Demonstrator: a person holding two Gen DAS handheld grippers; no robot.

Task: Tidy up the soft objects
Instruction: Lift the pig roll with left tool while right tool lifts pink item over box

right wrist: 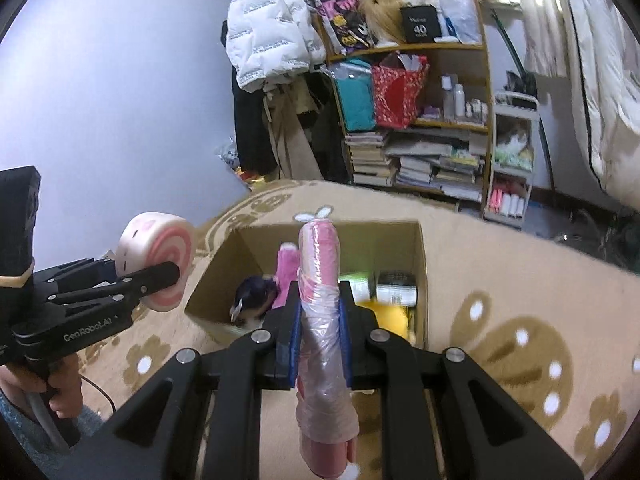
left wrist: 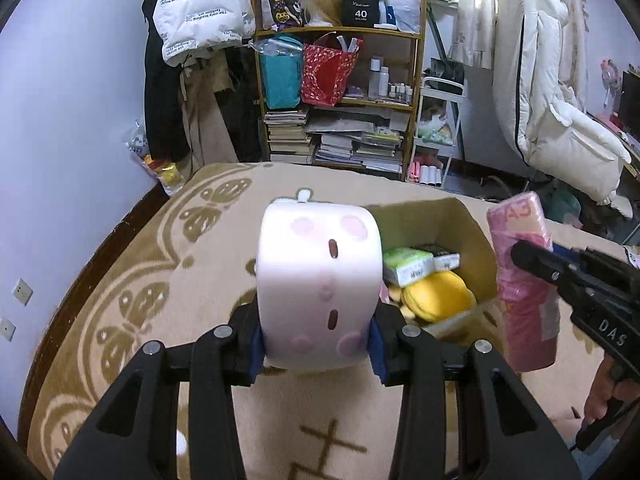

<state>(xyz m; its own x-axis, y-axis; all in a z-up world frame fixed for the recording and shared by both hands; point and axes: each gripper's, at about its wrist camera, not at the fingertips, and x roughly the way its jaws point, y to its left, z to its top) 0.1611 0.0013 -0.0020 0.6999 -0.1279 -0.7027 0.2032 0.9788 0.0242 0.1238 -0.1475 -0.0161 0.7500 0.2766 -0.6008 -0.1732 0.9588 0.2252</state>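
The jaws of the left gripper [left wrist: 316, 344] are pinched on a pink roll-shaped plush [left wrist: 318, 284], which is gripped at its flat spiral-patterned ends and held tilted downward above the patterned carpet [left wrist: 120, 280], just left of the open cardboard box [left wrist: 472, 232]. The jaws of the right gripper [right wrist: 320, 340] are pressed tightly on a pink plastic-wrapped soft pack [right wrist: 322, 320], which is held upright over the near edge of the box, where a yellow plush [right wrist: 390, 316] and other soft items are seen. A hand [right wrist: 60, 384] is wrapped around the left gripper's handle.
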